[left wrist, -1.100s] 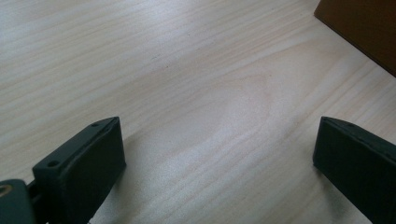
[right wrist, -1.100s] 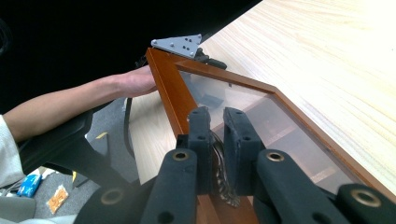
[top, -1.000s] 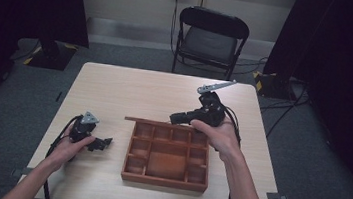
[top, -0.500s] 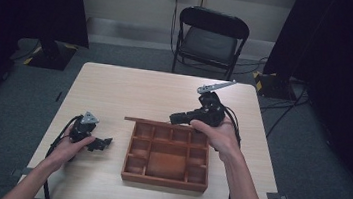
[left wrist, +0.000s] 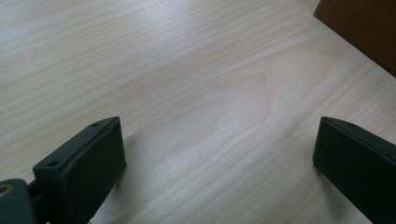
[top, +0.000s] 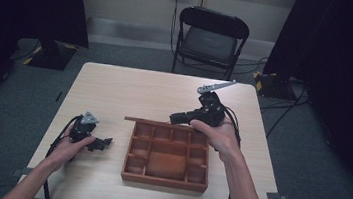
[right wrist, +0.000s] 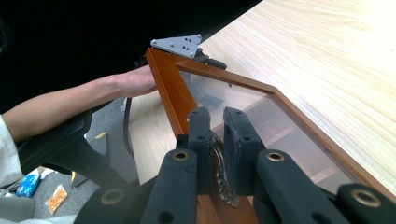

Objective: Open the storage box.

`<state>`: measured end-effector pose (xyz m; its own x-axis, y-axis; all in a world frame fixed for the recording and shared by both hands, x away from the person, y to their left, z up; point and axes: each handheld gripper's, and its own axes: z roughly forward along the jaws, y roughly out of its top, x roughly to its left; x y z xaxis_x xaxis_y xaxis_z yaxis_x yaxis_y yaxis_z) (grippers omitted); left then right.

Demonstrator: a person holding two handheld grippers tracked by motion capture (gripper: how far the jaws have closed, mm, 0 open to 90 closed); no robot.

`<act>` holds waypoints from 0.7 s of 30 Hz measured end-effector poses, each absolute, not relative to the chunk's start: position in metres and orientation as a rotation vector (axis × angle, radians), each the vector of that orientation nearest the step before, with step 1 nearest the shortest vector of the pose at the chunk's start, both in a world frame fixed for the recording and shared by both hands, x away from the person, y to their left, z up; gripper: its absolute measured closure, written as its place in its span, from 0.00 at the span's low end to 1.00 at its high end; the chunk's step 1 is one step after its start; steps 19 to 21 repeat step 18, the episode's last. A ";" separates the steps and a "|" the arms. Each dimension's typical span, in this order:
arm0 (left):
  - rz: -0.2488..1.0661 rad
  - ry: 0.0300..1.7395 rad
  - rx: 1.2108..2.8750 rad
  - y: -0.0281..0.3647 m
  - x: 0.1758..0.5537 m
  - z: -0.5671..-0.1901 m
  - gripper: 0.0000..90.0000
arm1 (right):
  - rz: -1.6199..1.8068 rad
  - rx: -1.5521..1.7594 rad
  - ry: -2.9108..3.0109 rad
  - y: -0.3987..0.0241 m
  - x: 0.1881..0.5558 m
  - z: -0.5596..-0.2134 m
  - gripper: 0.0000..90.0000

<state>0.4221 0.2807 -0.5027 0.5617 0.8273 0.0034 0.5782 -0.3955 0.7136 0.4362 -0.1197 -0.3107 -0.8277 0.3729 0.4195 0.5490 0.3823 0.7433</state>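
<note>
Forearms come in from the near edge of the tabletop (top: 130, 87). Left tool (top: 90, 137) rests low on the bare wood just beside the wooden box (top: 167, 156), its jaws spread wide with nothing between them. The box, a compartmented tray, sits in the middle of the tabletop with its glass-paned lid (right wrist: 261, 116) raised. Right tool (right wrist: 217, 140), at the box's far edge, has its jaws pressed together on the lid's wooden frame, holding it tilted up. Beyond the table stands a folding chair (top: 212, 35).

The lid seems to hang on a narrow pinch at one frame edge, so it could slip and drop onto the tray, or twist at its back edge. With the left tool not bracing the box, a hard pull might drag or tip it.
</note>
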 end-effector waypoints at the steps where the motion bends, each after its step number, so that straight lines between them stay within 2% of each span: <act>1: 0.476 1.121 2.121 0.281 0.422 -0.503 0.02 | -1.429 -0.827 -2.453 -0.120 0.436 -0.311 0.91; 21: 0.473 1.121 2.120 0.281 0.422 -0.503 0.02 | -1.430 -0.826 -2.454 -0.120 0.436 -0.311 0.91</act>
